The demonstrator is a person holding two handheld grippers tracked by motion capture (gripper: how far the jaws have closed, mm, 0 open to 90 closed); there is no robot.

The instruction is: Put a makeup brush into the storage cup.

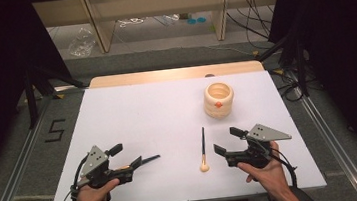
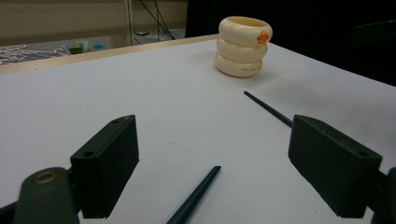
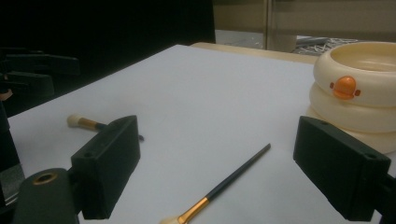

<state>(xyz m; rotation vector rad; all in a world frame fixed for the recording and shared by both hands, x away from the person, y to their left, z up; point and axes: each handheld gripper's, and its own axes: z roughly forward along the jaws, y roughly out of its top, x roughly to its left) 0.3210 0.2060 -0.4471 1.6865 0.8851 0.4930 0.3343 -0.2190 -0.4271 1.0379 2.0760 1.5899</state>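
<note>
The big white desk [image 1: 158,122] takes up most of the high view. On the floor to its left a dark number 5 [image 1: 55,130] is marked.

Far back on the right side of the desk stands a cream holder [image 1: 218,99]. It looks like three fat rings stacked up, with a small orange duck bill on its side. In the left gripper view the holder [image 2: 242,46] has a line of tiny dark writing on its bottom ring, too small to read.

The left tool [image 1: 128,161] sits near the front left of the desk, held by a hand [image 1: 90,198]. Its jaws are wide open and hold nothing. A dark brush [image 1: 147,159] lies on the desk just by its tips, and in the left gripper view the thin handle of this brush [image 2: 195,196] lies between the open jaws.

The right tool [image 1: 228,141] sits near the front right, held by the other hand [image 1: 267,171]. Its jaws are wide open too, and hold nothing.

Between the two tools lies a second brush [image 1: 203,149], with a dark handle, a gold band and a pale fluffy tip. The tip points at the person. In the right gripper view this brush [image 3: 224,184] lies on the desk between the open jaws, not touching them.
</note>
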